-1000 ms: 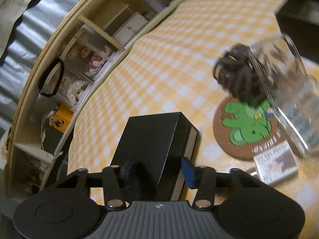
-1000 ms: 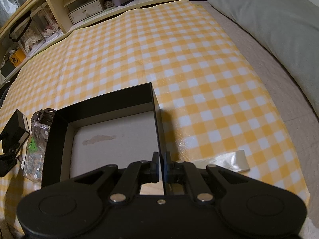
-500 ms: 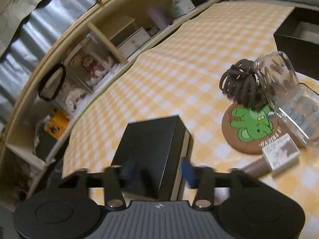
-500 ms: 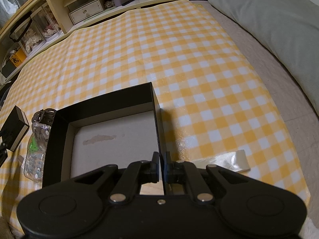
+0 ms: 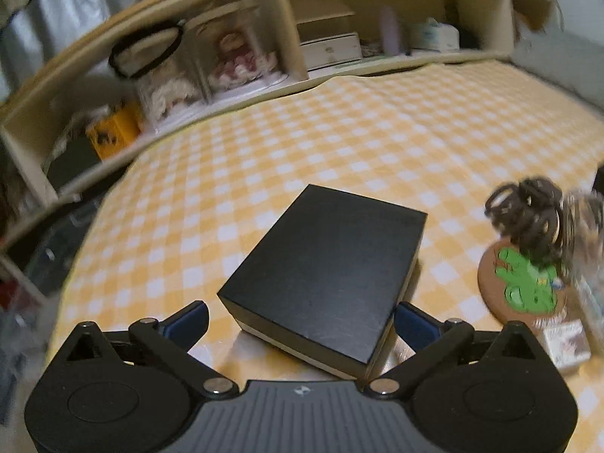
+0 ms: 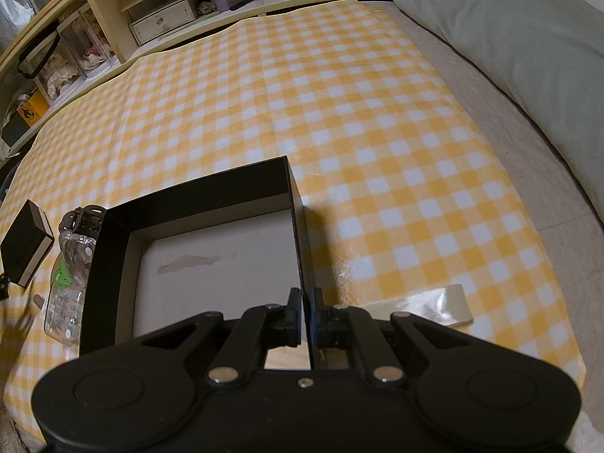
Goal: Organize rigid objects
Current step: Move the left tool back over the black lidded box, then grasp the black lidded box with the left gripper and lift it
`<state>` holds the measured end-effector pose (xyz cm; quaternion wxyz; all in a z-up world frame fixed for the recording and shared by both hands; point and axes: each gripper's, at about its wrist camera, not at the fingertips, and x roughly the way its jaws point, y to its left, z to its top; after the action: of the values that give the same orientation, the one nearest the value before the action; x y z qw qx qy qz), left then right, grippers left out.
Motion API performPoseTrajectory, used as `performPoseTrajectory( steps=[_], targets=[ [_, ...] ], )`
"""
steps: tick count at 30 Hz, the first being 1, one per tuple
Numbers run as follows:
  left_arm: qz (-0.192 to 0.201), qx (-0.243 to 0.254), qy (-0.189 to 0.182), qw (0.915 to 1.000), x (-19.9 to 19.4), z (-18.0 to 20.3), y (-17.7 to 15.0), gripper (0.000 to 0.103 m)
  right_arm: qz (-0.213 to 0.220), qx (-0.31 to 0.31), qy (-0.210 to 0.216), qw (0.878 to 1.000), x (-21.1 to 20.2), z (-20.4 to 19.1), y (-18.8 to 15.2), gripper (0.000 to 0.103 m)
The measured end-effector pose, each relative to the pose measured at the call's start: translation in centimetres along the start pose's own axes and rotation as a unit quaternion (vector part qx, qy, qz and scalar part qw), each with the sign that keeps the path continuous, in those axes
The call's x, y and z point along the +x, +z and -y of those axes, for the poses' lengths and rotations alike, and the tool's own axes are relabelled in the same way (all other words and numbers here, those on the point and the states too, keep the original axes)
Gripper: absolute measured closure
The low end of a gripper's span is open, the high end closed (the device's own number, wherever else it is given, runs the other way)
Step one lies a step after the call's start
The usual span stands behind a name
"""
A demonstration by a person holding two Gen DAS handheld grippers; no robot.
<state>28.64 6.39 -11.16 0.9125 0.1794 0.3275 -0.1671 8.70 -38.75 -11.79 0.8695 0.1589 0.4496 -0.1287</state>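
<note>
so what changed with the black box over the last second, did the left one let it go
Yes. The left gripper had the closed black box pinched a second ago; now its jaws are opening and stand clear on either side of it, and the box lies flat on the checked cloth. The right gripper stayed shut on the wall of the open black box, unmoved.

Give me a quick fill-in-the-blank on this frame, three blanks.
1. The right gripper is shut on the wall of the open ____ tray.
2. The closed black box lies on a yellow-and-white ____ cloth.
3. The round coaster shows a ____ figure.

Missing: black; checked; green
</note>
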Motion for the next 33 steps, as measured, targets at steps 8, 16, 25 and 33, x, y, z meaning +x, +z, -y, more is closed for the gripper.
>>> performPoseTrajectory(
  steps=[8,16,25,33],
  targets=[
    [0.006,-0.034,-0.07,0.9969,1.4,-2.2,1.2,0.0,0.0,-0.006,-0.004,1.0,0.0,-0.2,0.1,0.097],
    [0.007,-0.065,-0.11,0.9918,3.1,-3.4,1.8,0.0,0.001,-0.011,-0.002,1.0,0.1,-0.3,0.2,0.096],
    [-0.009,-0.098,-0.221,0.9702,1.7,-1.3,1.5,0.0,0.001,-0.015,0.001,1.0,0.1,-0.5,0.4,0.096],
    [0.028,-0.027,-0.231,0.9723,-1.5,-0.4,4.0,0.0,0.0,-0.014,0.005,1.0,0.1,-0.5,0.5,0.096]
  ],
)
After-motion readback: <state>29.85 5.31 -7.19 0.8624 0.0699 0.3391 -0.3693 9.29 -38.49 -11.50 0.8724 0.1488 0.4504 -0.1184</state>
